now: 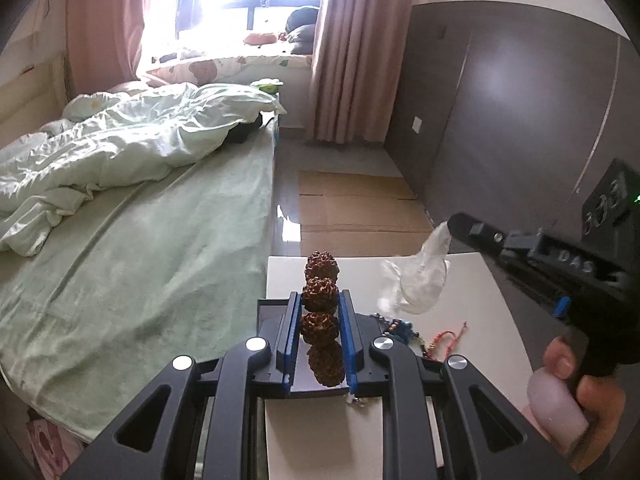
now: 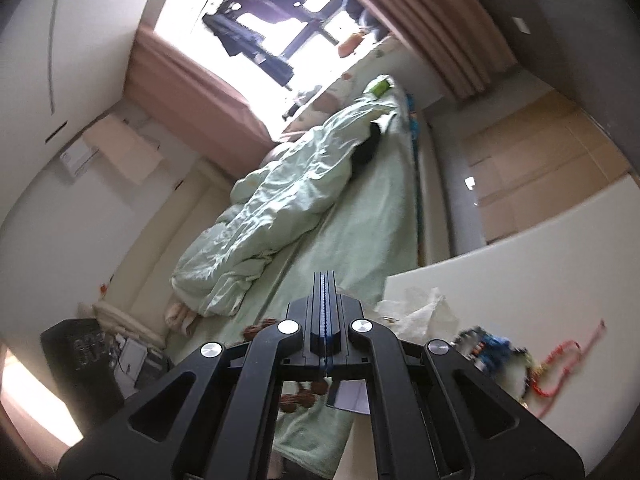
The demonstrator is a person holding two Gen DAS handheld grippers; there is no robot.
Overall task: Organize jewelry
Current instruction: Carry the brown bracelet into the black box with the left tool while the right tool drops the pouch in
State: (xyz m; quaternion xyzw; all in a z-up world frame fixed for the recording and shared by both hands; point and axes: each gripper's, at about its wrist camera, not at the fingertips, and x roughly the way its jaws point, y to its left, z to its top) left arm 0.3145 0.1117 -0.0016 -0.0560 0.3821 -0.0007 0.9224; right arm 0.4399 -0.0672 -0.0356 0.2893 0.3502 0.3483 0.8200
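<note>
My left gripper point(image 1: 320, 300) is shut on a bracelet of large brown knobbly beads point(image 1: 321, 284), which runs upright between its blue pads above the white table point(image 1: 360, 432). My right gripper point(image 1: 450, 226) is shut on a clear plastic bag point(image 1: 420, 276) that hangs from its tip over the table. In the right wrist view the right gripper point(image 2: 325, 280) has its fingers pressed together, the bag point(image 2: 420, 312) trails to the right, and the brown beads point(image 2: 304, 398) show below. A blue bead bracelet point(image 2: 490, 350) and a red cord bracelet point(image 2: 568, 360) lie on the table.
A dark tray or box point(image 1: 266, 314) sits at the table's left edge under my left gripper. A bed with a green sheet point(image 1: 160, 260) and a rumpled duvet lies to the left. Cardboard point(image 1: 356, 204) covers the floor beyond. A grey wardrobe point(image 1: 520, 120) stands to the right.
</note>
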